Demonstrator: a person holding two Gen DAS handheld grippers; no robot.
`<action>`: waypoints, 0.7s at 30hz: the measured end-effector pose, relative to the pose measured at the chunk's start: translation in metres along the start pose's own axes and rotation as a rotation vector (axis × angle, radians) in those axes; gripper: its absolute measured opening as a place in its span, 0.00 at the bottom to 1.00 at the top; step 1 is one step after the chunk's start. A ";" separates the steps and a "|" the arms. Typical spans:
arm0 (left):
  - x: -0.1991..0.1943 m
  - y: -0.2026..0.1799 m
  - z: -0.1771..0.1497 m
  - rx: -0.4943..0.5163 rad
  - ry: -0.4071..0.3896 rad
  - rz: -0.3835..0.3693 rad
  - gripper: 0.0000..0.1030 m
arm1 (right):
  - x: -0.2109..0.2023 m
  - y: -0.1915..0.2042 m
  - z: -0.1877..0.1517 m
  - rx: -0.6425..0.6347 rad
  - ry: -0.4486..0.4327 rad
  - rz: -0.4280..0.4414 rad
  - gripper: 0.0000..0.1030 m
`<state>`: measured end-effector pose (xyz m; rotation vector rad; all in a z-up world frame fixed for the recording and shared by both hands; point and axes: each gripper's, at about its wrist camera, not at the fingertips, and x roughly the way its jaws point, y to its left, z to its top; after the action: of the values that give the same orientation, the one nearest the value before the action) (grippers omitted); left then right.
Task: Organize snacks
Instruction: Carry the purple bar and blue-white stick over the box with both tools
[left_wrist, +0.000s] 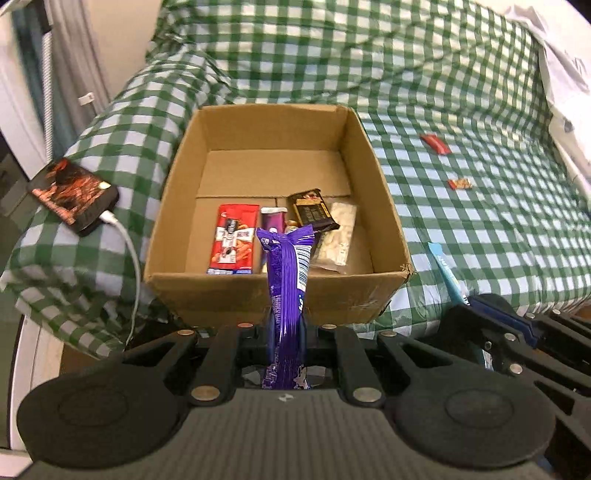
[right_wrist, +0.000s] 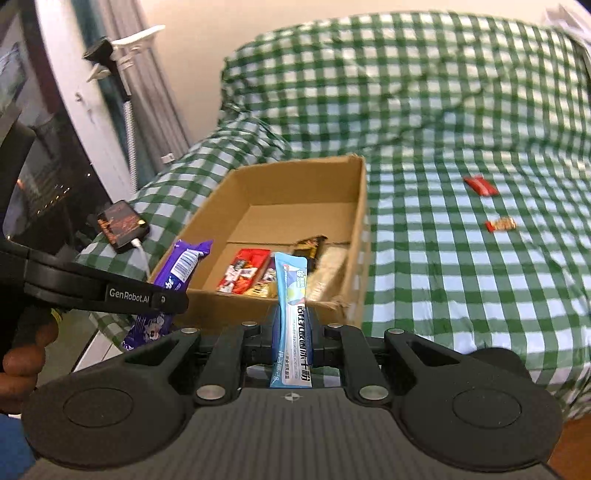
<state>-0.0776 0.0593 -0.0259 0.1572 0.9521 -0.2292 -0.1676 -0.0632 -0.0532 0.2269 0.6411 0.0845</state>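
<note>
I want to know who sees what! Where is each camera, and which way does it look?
Left wrist: on the left gripper, facing the cardboard box; shows its fingers pinching a purple snack bar.
Right wrist: on the right gripper, facing the box's right corner; shows a blue snack packet and the person's hand.
Shared: box, phone, checkered sofa cover.

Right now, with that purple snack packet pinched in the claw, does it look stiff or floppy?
Probably fairly stiff: the purple snack packet stands up from the left claw without drooping over the cardboard box. Its wrapper looks glossy and creased, so it may slip a little. It seems light, since a pinch near one end holds it.
</note>
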 end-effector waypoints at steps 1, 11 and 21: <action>-0.004 0.002 -0.002 -0.004 -0.011 -0.001 0.12 | -0.004 0.003 0.000 -0.009 -0.008 -0.001 0.13; -0.020 0.008 -0.016 -0.030 -0.061 -0.020 0.12 | -0.022 0.024 -0.005 -0.068 -0.043 -0.014 0.13; -0.012 0.011 -0.018 -0.060 -0.041 -0.051 0.12 | -0.016 0.025 -0.010 -0.081 -0.007 -0.037 0.13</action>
<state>-0.0956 0.0757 -0.0263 0.0728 0.9223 -0.2500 -0.1870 -0.0391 -0.0454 0.1374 0.6335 0.0739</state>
